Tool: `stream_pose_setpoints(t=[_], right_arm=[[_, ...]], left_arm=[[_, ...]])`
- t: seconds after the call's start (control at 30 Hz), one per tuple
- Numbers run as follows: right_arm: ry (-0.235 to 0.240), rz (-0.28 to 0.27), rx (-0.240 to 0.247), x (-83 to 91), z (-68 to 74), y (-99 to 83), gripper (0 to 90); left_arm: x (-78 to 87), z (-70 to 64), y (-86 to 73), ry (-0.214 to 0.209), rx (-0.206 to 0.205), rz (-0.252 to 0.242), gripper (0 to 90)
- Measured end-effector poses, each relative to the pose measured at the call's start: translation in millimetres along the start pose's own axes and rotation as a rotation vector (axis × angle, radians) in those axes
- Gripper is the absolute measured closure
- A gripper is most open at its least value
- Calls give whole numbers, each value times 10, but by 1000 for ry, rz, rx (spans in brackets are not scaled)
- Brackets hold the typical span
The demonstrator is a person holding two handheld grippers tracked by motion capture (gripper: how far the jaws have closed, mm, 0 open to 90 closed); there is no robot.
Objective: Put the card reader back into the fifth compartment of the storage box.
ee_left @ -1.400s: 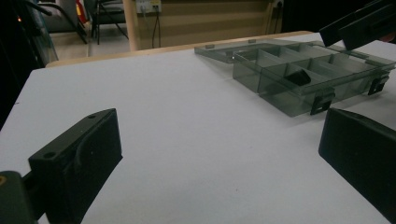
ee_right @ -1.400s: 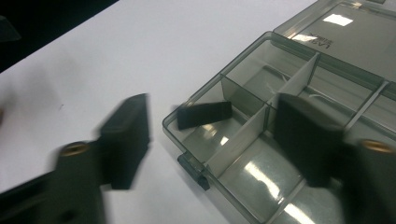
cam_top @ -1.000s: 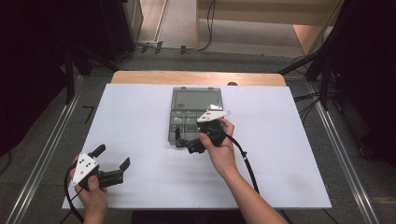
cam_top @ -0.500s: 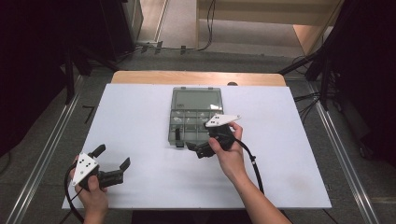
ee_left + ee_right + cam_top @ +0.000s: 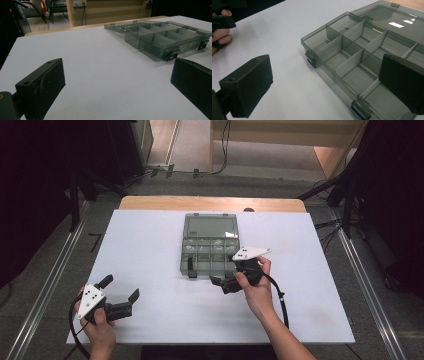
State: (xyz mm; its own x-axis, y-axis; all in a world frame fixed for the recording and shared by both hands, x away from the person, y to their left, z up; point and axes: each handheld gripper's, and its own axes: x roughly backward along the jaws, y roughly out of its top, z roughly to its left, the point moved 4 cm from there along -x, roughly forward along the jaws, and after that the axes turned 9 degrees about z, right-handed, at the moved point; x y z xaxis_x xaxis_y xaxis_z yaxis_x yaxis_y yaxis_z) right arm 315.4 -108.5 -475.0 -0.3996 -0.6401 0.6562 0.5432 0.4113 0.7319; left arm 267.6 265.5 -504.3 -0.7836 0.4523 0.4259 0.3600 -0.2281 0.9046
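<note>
While the box lies open mid-tabletop, lid flat behind, its compartments look empty. Right tool hovers released at the near edge beside a latch; best approach low and square. Left tool rests released, well apart near the front-left corner. Glare hides the far compartments; small contents can't be ruled out.

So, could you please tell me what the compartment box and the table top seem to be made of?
Compartment box: likely smoky translucent plastic, glossy; dividers show through its walls and the lid reflects lights. Table top: matte white sheet, possibly laminate or board; no glare.
</note>
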Motion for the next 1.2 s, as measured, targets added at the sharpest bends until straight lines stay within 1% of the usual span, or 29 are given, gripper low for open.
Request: stream_pose_setpoints(t=[0.17, 0.4, 0.53, 0.6, 0.7, 0.73, 0.83, 1.07, 1.2], right_arm=[[-11, -12, -3, 79, -37, -61, 0], [-21, -13, -15, 171, -94, -137, 0], [-29, -13, -27, 235, -140, -224, 0], [-31, -14, -25, 249, -153, -243, 0], [-41, -21, -39, 314, -208, -318, 0], [-41, -21, -39, 314, -208, -318, 0], [-52, -23, -59, 378, -258, -394, 0], [-62, -29, -78, 465, -326, -511, 0], [-68, -29, -81, 500, -351, -558, 0]], left_arm=[[1, 1, 0, 0, 0, 0, 0], [2, -1, -1, 2, 0, 1, 0], [0, -3, -1, 2, -2, 2, 0], [0, -4, -1, 1, -2, 2, 0], [0, -5, -1, 1, -1, 2, 0], [0, -5, -2, 2, -3, 4, 0], [-1, -7, -3, 3, -4, 5, 0], [1, -9, -4, 4, -5, 6, 0], [-2, -9, -4, 4, -5, 5, 0]])
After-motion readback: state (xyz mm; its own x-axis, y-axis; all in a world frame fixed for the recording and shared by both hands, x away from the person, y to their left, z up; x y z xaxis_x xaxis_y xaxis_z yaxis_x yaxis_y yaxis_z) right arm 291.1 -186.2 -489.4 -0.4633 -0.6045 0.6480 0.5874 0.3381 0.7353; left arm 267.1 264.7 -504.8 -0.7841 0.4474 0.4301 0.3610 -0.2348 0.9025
